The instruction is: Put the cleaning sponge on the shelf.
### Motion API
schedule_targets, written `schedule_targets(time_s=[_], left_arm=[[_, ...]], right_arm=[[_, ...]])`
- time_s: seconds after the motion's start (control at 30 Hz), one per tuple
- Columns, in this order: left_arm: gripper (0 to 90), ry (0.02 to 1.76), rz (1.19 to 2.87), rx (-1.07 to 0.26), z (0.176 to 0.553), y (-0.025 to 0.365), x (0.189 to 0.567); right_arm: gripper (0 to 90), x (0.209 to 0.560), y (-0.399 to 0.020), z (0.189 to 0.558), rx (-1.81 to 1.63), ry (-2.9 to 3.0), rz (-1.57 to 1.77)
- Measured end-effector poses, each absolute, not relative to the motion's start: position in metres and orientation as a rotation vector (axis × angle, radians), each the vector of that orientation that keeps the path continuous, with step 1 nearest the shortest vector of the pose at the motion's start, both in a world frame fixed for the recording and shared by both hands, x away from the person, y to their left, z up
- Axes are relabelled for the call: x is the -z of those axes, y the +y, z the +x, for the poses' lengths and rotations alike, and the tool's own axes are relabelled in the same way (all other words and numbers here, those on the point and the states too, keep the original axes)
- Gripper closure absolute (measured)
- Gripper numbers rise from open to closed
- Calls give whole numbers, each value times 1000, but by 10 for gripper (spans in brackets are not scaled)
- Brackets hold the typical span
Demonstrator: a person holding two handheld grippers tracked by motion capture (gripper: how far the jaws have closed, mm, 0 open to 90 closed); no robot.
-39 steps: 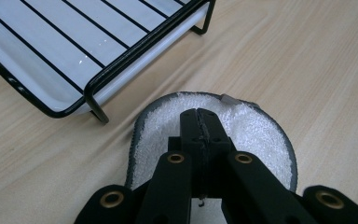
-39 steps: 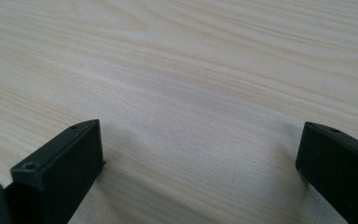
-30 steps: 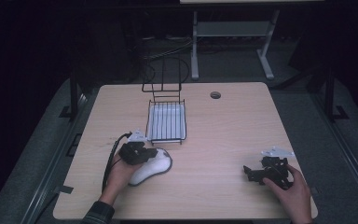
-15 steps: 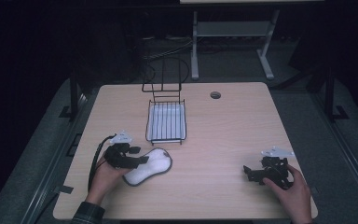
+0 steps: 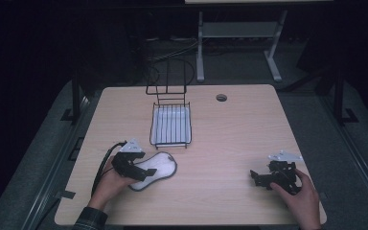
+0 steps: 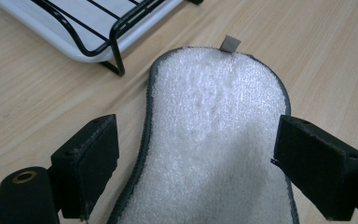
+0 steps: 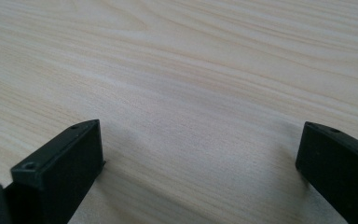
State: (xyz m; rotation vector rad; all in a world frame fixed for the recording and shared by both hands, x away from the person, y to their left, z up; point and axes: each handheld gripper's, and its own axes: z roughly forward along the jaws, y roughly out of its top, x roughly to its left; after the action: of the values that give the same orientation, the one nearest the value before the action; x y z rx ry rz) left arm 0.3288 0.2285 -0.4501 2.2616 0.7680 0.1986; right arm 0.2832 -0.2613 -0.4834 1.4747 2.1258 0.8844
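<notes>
Left gripper (image 6: 193,154): jaws just opened wide astride the white pad (image 6: 214,140), unpinched. Right gripper (image 7: 200,172): open, idle on the counter (image 7: 191,70). Risk: a closing pinch could bunch the limp pad, dragging it toward the wire rack (image 5: 171,125) at 1 o'clock.

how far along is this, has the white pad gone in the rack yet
Not yet. Done so far: the pad lies flat on the table, in front of the rack and apart from it. In hand: the left claw has just been opening and now straddles the pad's near end, pads off it. The right claw rests open over bare table. Left, probably: gripping the pad and lifting it to the rack.
</notes>
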Motion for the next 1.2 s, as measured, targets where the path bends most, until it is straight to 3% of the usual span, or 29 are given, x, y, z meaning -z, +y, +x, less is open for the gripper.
schedule_targets(time_s=[0.83, 1.2], left_arm=[[133, 744, 2345, -146, 327, 215, 461], [218, 741, 2340, -113, 327, 216, 459]], right_arm=[[1, 483, -261, 283, -885, 2126, 1474], [2, 483, -261, 283, -884, 2126, 1474]])
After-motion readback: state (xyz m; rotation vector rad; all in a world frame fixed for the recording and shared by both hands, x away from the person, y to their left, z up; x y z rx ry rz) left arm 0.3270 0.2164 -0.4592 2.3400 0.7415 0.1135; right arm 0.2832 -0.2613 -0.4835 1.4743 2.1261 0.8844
